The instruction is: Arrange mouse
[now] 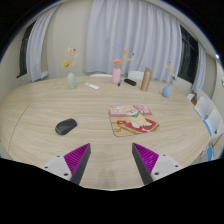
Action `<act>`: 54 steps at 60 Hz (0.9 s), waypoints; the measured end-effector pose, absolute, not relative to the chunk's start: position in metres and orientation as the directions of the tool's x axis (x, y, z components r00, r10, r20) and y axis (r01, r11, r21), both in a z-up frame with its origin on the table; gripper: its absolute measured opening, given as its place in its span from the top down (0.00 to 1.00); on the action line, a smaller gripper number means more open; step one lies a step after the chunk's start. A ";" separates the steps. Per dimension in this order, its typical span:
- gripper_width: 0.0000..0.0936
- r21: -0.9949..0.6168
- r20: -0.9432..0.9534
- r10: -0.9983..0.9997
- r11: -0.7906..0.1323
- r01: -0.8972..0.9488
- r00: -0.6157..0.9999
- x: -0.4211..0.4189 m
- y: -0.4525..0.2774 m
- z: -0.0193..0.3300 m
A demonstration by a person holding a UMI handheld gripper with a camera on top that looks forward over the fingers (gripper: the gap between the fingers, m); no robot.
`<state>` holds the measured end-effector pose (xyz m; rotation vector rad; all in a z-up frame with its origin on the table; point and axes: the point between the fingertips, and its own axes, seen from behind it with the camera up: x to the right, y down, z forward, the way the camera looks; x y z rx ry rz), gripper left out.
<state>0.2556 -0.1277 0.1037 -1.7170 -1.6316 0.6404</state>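
A dark grey mouse [66,126] lies on the light wooden table [100,150], beyond the fingers and to the left of them. A patterned mouse pad [132,119] in red and cream lies beyond the right finger, to the right of the mouse. My gripper [111,160] is open and empty, its two purple-padded fingers [77,158] held wide apart above the bare table, well short of the mouse.
At the table's far side stand a green vase with flowers [71,78], a pink bottle [118,72], a brown bottle [146,79] and a blue cup [168,88]. A small dark item [129,82] lies there too. White chairs [212,118] stand at the right. Curtains hang behind.
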 end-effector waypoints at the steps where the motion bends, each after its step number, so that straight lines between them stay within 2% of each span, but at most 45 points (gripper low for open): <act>1: 0.08 -0.752 0.096 0.991 0.012 0.659 0.091 0.255 -0.129 0.104; 34: 0.08 -0.746 0.015 0.995 0.075 0.661 -0.097 0.242 -0.310 0.071; 54: 0.08 -0.749 0.009 0.998 0.048 0.661 -0.063 0.200 -0.339 0.030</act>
